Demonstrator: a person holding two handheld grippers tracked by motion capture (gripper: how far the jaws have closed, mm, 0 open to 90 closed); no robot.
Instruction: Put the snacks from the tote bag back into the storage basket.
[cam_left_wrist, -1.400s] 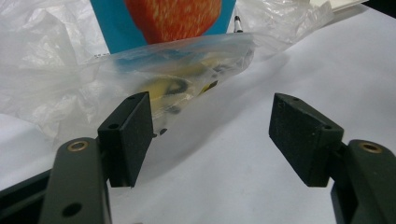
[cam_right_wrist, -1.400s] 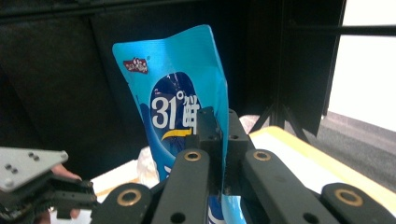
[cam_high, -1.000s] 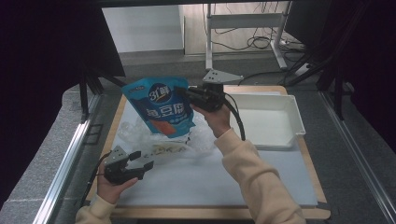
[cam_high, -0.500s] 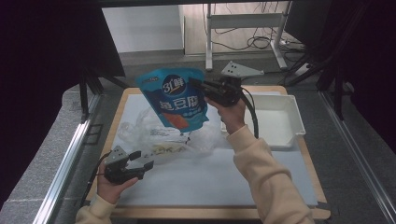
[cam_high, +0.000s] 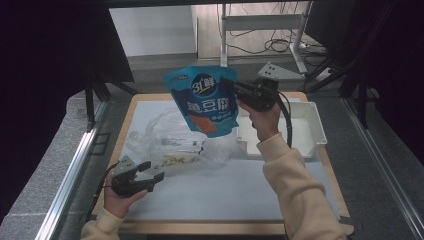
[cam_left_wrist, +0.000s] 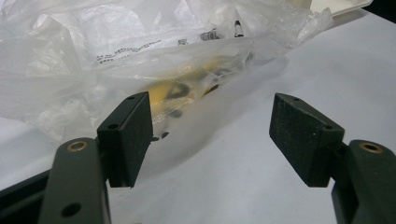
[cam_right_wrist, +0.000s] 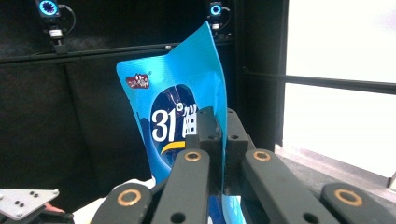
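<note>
Since a second ago the blue pouch (cam_high: 206, 100) has travelled from above the plastic bag (cam_high: 172, 140) towards the white tray (cam_high: 314, 125), and it now hangs in the air higher and further to the right, its lower corner just over the tray's near-left edge. Carrying it is the right gripper (cam_high: 231, 86), whose jaws are clamped tight on the pouch's side edge; in the right gripper view the two pads pinch the blue film between them with no gap, and the pouch (cam_right_wrist: 177, 112) stands up above them. Meanwhile the left gripper (cam_high: 150, 176) has kept its place low on the worktop (cam_high: 225, 195), near the bag's front edge. Its jaws stand wide apart with nothing between them, and in the left gripper view they face the crumpled bag (cam_left_wrist: 116, 60), which shows something yellow inside.

That shift suggests the pouch is out of the bag and on its way to the tray, so the unpacking looks partly done. Lowering and releasing it over the tray seems the likely next step, while the open left jaws look ready to steady or take the bag.
</note>
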